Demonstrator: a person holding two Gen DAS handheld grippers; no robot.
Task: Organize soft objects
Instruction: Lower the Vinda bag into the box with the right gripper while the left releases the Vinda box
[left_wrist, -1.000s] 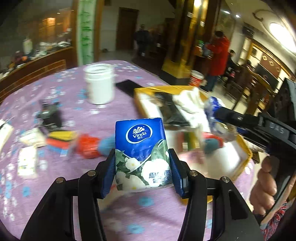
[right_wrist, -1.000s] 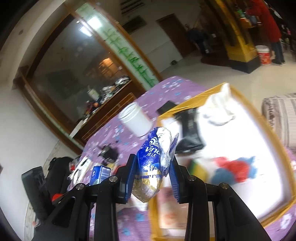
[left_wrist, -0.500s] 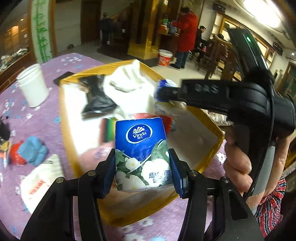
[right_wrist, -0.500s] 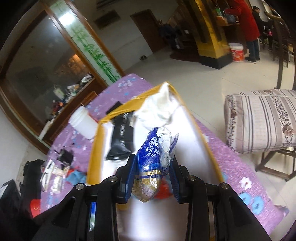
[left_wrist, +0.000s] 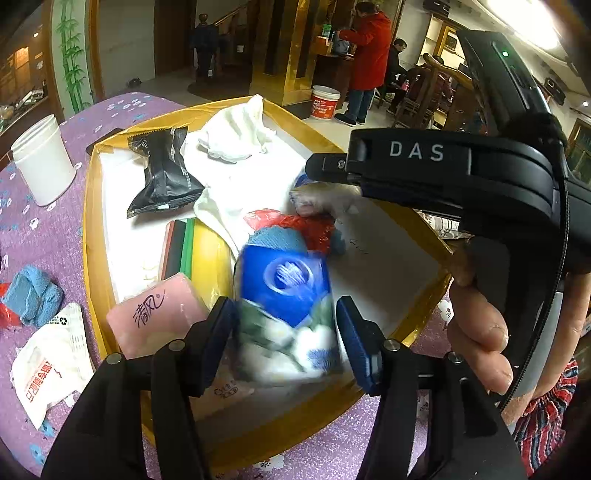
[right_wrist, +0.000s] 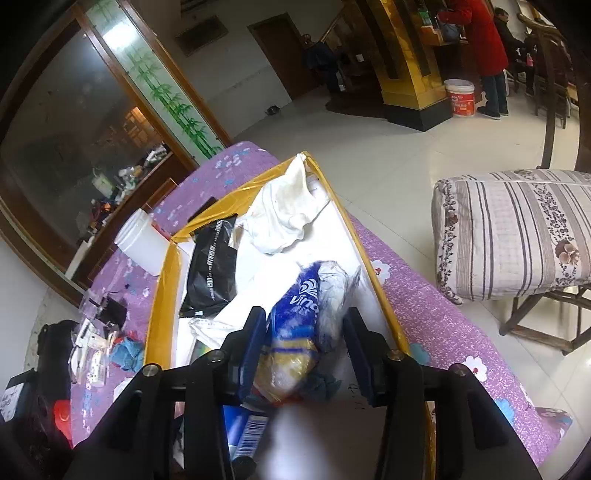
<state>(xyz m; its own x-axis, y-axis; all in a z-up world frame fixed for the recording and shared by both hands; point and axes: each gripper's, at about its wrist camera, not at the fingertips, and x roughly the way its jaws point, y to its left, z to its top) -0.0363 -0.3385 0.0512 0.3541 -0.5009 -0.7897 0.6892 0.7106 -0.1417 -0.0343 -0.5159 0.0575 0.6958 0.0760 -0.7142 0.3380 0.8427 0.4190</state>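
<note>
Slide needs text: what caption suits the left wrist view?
Left claw opening, its pads clear of a blurred blue tissue pack over the yellow-rimmed box of soft items.

The right gripper (right_wrist: 304, 341) hangs over the yellow-rimmed box (right_wrist: 373, 269), jaws opening around a blue tissue pack (right_wrist: 299, 332), blurred, pads clear of it
</note>
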